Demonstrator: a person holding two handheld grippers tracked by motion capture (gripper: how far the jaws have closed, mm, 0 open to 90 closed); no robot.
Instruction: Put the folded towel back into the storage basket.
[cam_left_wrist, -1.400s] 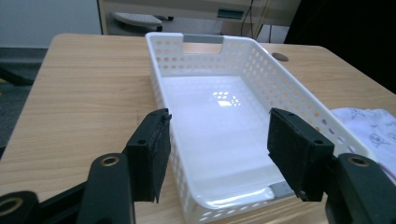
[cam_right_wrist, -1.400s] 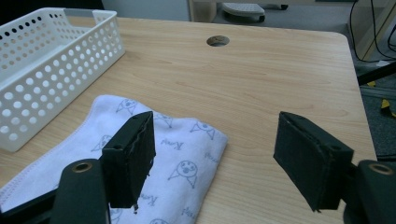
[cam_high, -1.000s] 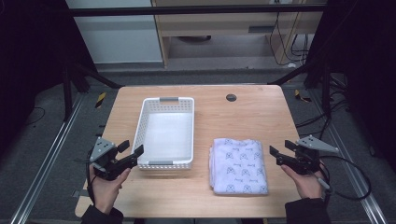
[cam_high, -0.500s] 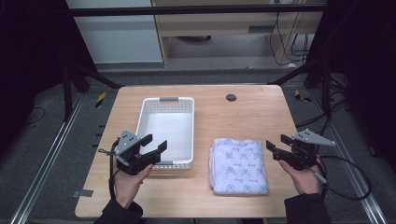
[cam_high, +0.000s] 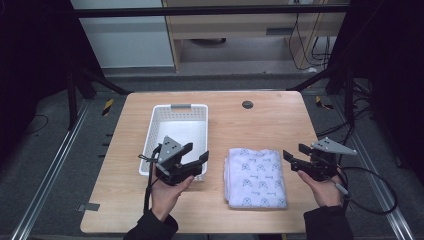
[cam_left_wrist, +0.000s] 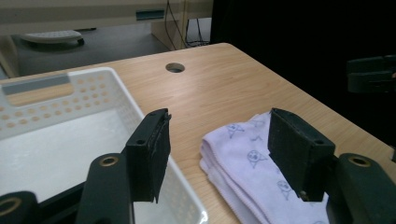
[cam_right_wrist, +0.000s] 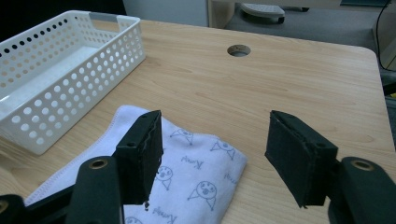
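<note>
A folded white cloth with small printed faces (cam_high: 255, 177) lies on the wooden table (cam_high: 260, 125), right of a white perforated basket (cam_high: 150, 140). My left gripper (cam_high: 196, 153) is open over the basket's near right corner, with nothing between its jaws. In the left gripper view, the open left gripper (cam_left_wrist: 217, 140) frames the cloth (cam_left_wrist: 243, 158) and the basket's rim (cam_left_wrist: 130, 100). My right gripper (cam_high: 296, 152) is open just right of the cloth and holds nothing. From the right gripper view, the right gripper (cam_right_wrist: 215, 135) hangs over the cloth's corner (cam_right_wrist: 196, 172), with the basket (cam_right_wrist: 70, 56) beyond.
A round cable hole (cam_high: 247, 104) sits in the table near its far edge. Bare wood runs between the basket and that hole. Dark floor, rails and cables surround the table. The right gripper's jaw (cam_left_wrist: 371, 74) shows at the left gripper view's right edge.
My left gripper has travelled right from the table's left edge to the basket's near right corner. The right gripper has edged slightly left toward the cloth. Both stayed open.
</note>
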